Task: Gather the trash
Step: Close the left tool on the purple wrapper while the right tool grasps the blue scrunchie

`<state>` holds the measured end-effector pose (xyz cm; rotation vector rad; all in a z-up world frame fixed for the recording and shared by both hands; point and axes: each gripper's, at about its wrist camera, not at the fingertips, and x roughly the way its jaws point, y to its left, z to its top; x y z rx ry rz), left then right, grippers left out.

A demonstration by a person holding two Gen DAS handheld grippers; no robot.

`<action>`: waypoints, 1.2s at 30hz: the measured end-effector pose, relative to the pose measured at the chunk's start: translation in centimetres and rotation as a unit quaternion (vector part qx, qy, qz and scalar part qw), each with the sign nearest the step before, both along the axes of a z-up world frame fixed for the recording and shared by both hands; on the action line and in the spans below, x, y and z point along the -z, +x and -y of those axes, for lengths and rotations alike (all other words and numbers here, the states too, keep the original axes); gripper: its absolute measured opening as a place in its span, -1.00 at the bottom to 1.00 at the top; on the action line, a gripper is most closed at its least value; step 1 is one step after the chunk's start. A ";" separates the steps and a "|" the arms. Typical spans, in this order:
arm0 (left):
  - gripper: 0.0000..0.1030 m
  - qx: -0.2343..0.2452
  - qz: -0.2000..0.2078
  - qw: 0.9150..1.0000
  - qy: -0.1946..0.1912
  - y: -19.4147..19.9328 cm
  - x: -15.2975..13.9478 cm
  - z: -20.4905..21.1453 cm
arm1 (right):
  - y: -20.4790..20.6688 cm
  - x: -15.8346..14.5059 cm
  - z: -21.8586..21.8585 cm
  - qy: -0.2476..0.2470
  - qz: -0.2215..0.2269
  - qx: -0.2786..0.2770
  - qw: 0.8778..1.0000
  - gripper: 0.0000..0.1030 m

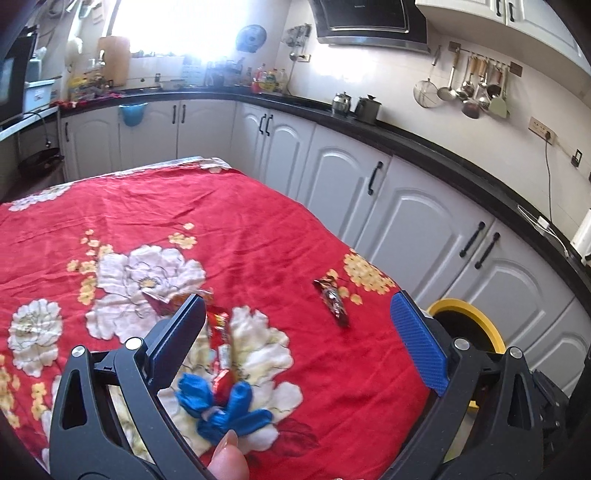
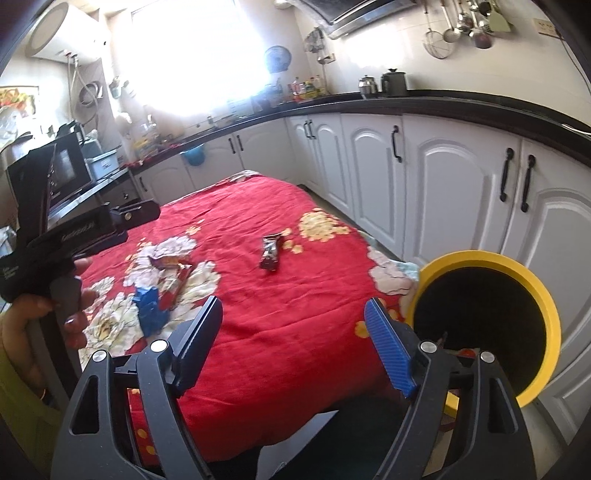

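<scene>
L gripper [image 1: 298, 325] fingers apart, empty; blue glove [image 1: 221, 406] & red wrapper [image 1: 219, 332] between them. R gripper [image 2: 293, 325] fingers apart, empty; yellow-rimmed bin [image 2: 532, 280] beside right finger.

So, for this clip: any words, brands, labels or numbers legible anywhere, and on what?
None reads clearly.
Range hood: small light brand mark, too small to read.
Left gripper body: white lettering, blurred.
Red snack wrapper: white print, blurred.
Dark snack wrapper: print unreadable.
Bottles on the counter: labels too small.
</scene>
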<state>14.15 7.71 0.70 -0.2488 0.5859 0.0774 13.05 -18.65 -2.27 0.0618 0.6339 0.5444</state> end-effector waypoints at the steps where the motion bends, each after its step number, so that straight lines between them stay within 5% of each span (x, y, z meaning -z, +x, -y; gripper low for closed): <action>1: 0.78 -0.003 0.000 1.000 0.000 0.0 0.0 -0.3 | 0.0 0.0 -0.3 0.001 -0.001 -0.004 1.000 0.49; 31: 0.78 -0.106 -0.076 0.991 -0.043 1.7 5.6 -12.5 | 0.2 2.9 -15.0 -0.024 -0.060 -0.156 0.986 0.48; 36: 0.70 -0.094 -0.080 0.991 -0.059 2.3 7.1 -12.9 | 0.4 3.8 -16.4 -0.024 -0.076 -0.178 0.981 0.27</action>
